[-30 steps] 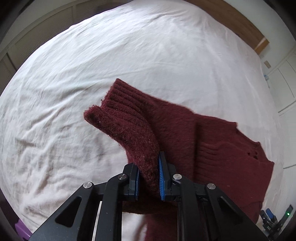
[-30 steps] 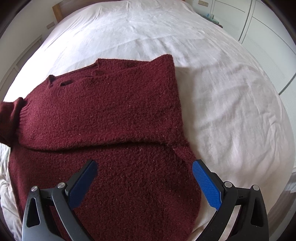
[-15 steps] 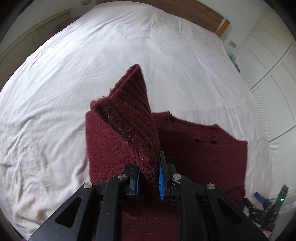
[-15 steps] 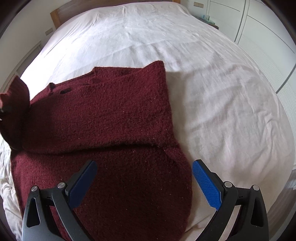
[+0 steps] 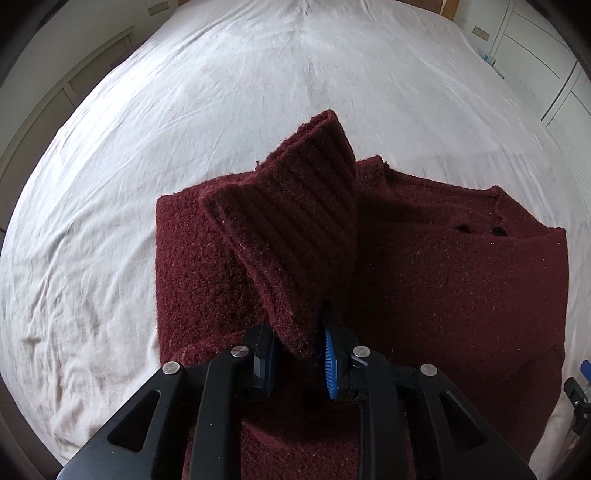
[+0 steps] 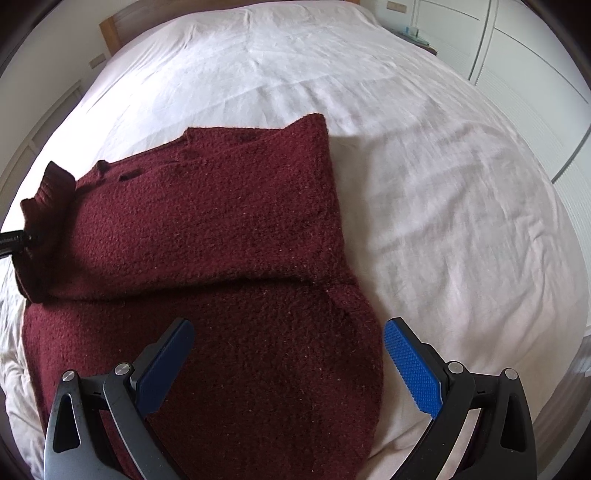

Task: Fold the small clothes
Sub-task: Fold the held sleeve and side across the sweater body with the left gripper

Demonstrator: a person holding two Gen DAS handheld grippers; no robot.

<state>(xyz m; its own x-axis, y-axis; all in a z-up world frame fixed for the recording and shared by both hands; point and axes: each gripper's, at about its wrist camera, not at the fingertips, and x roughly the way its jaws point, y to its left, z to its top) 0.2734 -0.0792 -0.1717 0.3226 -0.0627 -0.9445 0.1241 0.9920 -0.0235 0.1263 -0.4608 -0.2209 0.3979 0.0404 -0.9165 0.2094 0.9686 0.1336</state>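
A dark red knitted sweater (image 5: 461, 288) lies partly folded on a white bed sheet (image 5: 184, 129). My left gripper (image 5: 299, 354) is shut on the sweater's ribbed sleeve cuff (image 5: 295, 221) and holds it raised over the sweater's left part. In the right wrist view the sweater (image 6: 221, 229) lies spread, with one side folded across it and the held cuff (image 6: 48, 192) at the far left. My right gripper (image 6: 288, 354) is open and empty, hovering just above the sweater's near part.
The white bed sheet (image 6: 443, 166) stretches far beyond and to the right of the sweater. A wooden headboard (image 6: 114, 22) and white wardrobe doors (image 6: 535, 74) stand at the bed's far edges.
My left gripper has carried the sleeve cuff to the right, over the sweater's body, folding the sleeve inward. My right gripper has stayed open and moved only slightly.
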